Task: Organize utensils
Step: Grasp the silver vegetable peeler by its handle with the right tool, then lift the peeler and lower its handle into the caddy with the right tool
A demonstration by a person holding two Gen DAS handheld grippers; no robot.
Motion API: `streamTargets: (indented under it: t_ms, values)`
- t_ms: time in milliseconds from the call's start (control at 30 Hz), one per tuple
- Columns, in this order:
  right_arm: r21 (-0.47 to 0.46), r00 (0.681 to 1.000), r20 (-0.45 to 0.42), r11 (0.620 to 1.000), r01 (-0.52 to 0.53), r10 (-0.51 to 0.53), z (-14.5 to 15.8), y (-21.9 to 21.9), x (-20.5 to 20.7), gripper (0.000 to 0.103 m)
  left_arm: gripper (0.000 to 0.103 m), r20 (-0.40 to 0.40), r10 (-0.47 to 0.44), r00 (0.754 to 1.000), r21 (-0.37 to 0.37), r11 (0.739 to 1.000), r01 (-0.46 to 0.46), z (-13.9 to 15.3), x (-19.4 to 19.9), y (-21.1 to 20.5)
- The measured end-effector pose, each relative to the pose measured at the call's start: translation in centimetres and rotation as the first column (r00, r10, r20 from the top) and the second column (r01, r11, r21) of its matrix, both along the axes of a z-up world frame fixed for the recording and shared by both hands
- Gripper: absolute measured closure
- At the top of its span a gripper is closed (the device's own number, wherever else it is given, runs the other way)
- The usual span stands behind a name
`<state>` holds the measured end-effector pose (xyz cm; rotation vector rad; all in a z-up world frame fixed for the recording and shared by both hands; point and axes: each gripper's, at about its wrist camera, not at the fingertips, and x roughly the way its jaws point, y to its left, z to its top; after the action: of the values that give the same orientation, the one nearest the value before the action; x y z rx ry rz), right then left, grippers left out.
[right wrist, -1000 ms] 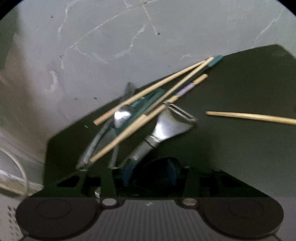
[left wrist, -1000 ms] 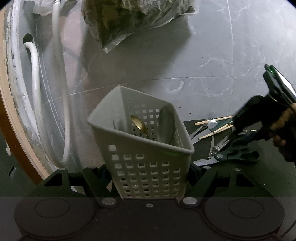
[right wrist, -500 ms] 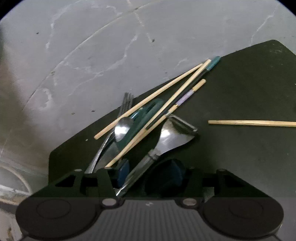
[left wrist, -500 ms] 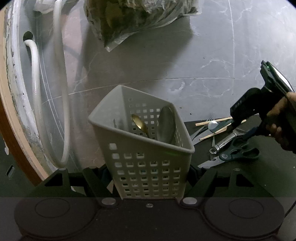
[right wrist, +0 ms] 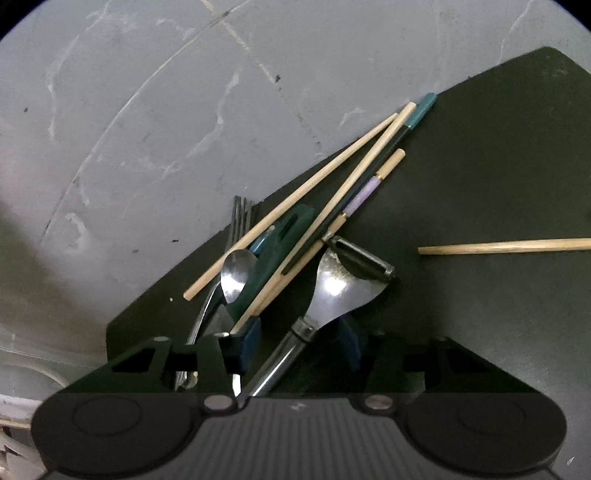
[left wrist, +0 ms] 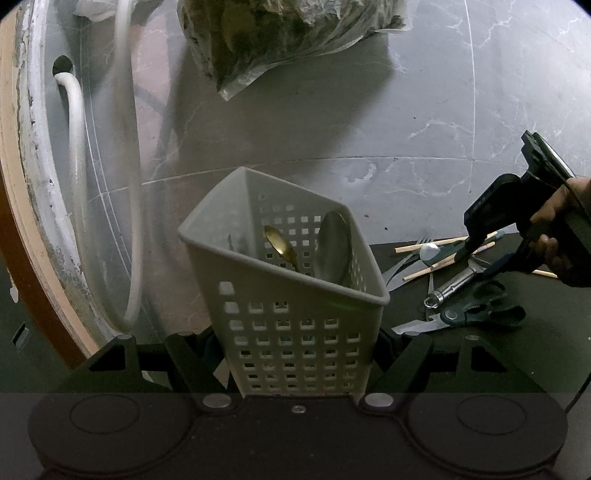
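My left gripper [left wrist: 295, 343] is shut on a white perforated utensil basket [left wrist: 291, 317] holding a gold spoon [left wrist: 279, 246] and a large steel spoon [left wrist: 332, 251]. My right gripper [right wrist: 299, 341] is open, its blue pads either side of a steel peeler [right wrist: 343, 284] on a dark mat [right wrist: 480, 184]. Beside the peeler lie wooden chopsticks [right wrist: 295, 199], a small spoon [right wrist: 236, 273], a fork [right wrist: 240, 218] and a teal-handled tool [right wrist: 284, 243]. In the left wrist view the right gripper [left wrist: 484, 258] hovers over this pile, with scissors [left wrist: 476, 314] close by.
A lone chopstick [right wrist: 502, 245] lies on the mat to the right. A plastic bag of dark stuff [left wrist: 280, 33] sits on the grey marbled floor behind the basket. White hoses [left wrist: 125, 184] and a curved rim run along the left.
The right gripper has pulled back and risen from the pile; the peeler handle now sits between its open pads. The left gripper and basket have stayed in place.
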<state>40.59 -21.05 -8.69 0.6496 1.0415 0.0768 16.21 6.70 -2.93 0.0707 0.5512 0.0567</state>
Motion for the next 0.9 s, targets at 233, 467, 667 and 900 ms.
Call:
streamTargets:
  t_ms: [233, 467, 667, 900]
  values:
    - [-0.197, 0.997, 0.027, 0.978, -0.067, 0.074, 0.7, 3.4, 0.5, 0.051, 0.025, -0.002, 0.000, 1.000, -0.006, 1.000, 0.000, 0.0, 0.1, 0.1]
    - [-0.340, 0.991, 0.097, 0.939, -0.056, 0.095, 0.5, 5.2, -1.0, 0.068, 0.026, 0.001, -0.002, 1.000, -0.012, 1.000, 0.002, -0.1, 0.0, 0.2]
    - [-0.250, 0.991, 0.117, 0.968, -0.031, 0.062, 0.1, 2.9, -2.1, 0.079, 0.026, 0.005, -0.007, 1.000, -0.010, 1.000, 0.007, -0.2, -0.1, 0.1]
    - [0.042, 0.984, 0.144, 0.994, 0.098, -0.103, -1.4, -1.4, -4.7, 0.085, 0.026, 0.005, -0.009, 1.000, -0.008, 1.000, 0.009, -0.2, -0.1, 0.2]
